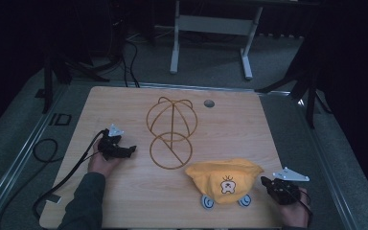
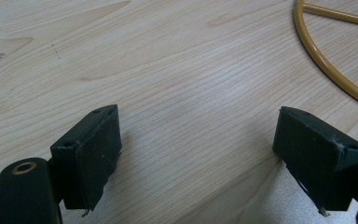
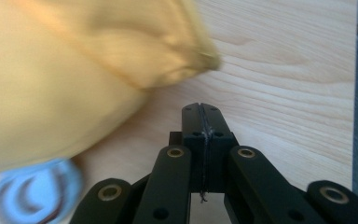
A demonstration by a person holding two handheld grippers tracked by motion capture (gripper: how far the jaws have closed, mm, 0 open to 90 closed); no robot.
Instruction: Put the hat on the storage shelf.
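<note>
A yellow cloth hat with a small animal face and two light-blue ear pieces lies on the wooden table near its front right. In the right gripper view the hat is blurred at the left, just ahead of my right gripper, whose jaws are pressed together with nothing between them. That right gripper sits just right of the hat. A golden wire hat stand lies flat mid-table. My left gripper rests left of the stand, jaws wide apart over bare wood.
A round grey grommet sits in the table near its far edge. Black cables trail off the left side. A white desk frame stands on the floor beyond. The table's right edge is close to my right gripper.
</note>
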